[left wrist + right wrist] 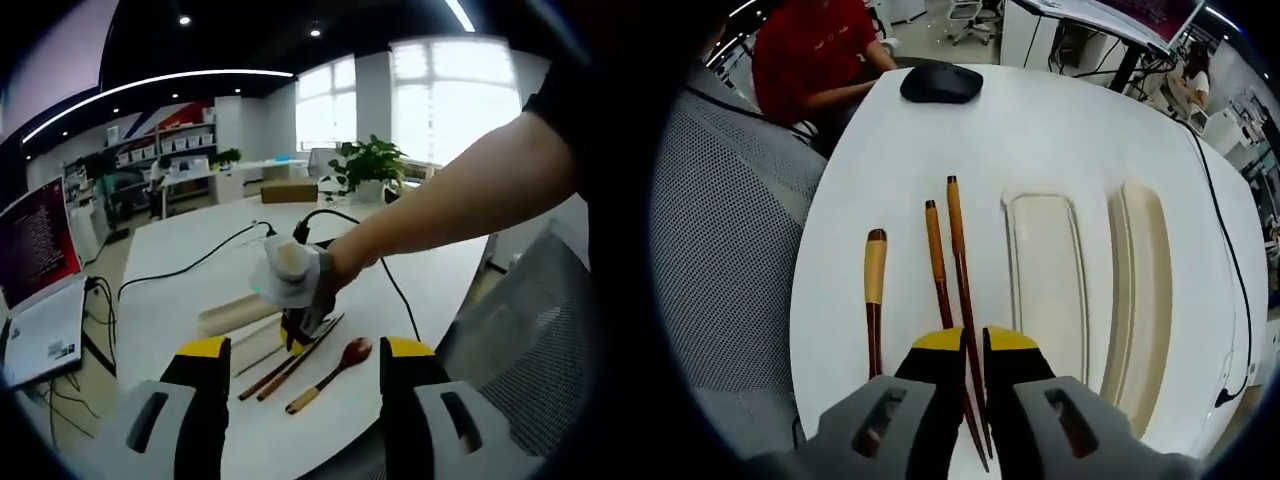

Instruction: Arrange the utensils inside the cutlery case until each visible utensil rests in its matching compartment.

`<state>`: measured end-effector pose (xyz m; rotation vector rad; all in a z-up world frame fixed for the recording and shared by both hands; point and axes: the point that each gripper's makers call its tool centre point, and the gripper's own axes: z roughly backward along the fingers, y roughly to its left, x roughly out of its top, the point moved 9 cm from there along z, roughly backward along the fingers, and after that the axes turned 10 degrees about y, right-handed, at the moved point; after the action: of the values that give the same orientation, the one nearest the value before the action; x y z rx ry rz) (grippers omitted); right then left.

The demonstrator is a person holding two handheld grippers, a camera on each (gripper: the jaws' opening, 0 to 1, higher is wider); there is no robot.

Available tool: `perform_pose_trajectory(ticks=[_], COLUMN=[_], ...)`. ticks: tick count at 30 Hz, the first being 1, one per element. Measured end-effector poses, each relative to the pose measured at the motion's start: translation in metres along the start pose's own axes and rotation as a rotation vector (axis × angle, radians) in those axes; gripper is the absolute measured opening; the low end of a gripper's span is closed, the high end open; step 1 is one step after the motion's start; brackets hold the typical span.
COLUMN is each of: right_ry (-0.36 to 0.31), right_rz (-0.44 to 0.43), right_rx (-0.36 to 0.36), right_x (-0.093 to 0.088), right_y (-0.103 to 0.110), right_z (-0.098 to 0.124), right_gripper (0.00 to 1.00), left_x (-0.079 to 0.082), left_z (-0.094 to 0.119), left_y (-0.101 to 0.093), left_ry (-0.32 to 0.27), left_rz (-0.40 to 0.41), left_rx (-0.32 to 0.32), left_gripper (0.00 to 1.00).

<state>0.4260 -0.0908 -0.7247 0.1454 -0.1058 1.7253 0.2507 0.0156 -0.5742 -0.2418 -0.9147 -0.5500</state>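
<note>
Chopsticks [958, 262] flat on table [1060, 130] beside spoon [873, 300], left of open cutlery case [1045, 285]. Right gripper [973, 345] nearly clenched over one stick, apparently pinching it for transfer. Left gripper [305, 365] released, hovering clear.

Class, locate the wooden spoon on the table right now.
In the right gripper view, the wooden spoon lies on the white table, left of the two chopsticks, outside the cutlery case.
</note>
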Motion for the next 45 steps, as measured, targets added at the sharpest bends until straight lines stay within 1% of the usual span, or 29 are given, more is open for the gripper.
perform_pose_trajectory(ticks=[3, 13, 17, 27, 32, 36, 38, 43, 45], right_ry=[0.011, 0.019, 0.03, 0.044, 0.049, 0.054, 0.057, 0.082, 0.113], right_rz=[0.005, 0.015, 0.018, 0.026, 0.038, 0.038, 0.032, 0.04, 0.052], right_rx=[0.011, 0.003, 0.012, 0.019, 0.011, 0.014, 0.018, 0.015, -0.004], right_x=[0.0, 0.004, 0.004, 0.005, 0.006, 0.007, 0.007, 0.01, 0.013], right_y=[0.0, -0.002, -0.001, 0.0, 0.001, 0.001, 0.001, 0.0, 0.003], right_z=[-0.002, -0.005, -0.007, -0.008, -0.008, -0.008, -0.008, -0.009, -0.009], right_gripper=[0.04, 0.06, 0.08, 0.08, 0.07, 0.08, 0.08, 0.07, 0.07], left_x=[0.0, 0.001, 0.002, 0.002, 0.002, 0.006, 0.005, 0.004, 0.004], left_z=[0.0, 0.0, 0.0, 0.0, 0.0, 0.002, 0.001, 0.001, 0.001], left_y=[0.0, 0.001, 0.002, 0.002, 0.002, 0.002, 0.001, 0.001, 0.001], left_ry=[0.001, 0.004, 0.003, 0.004, 0.002, -0.026, -0.02, -0.018, -0.016], left_rz=[-0.001, 0.0, 0.002, -0.004, -0.015, -0.012, -0.008, -0.012, -0.011], left_rx=[0.001, 0.001, 0.006, 0.009, 0.015, 0.016, 0.011, 0.013, 0.011], left_gripper=[0.62, 0.62, 0.62, 0.61, 0.6, 0.61, 0.61, 0.61, 0.61])
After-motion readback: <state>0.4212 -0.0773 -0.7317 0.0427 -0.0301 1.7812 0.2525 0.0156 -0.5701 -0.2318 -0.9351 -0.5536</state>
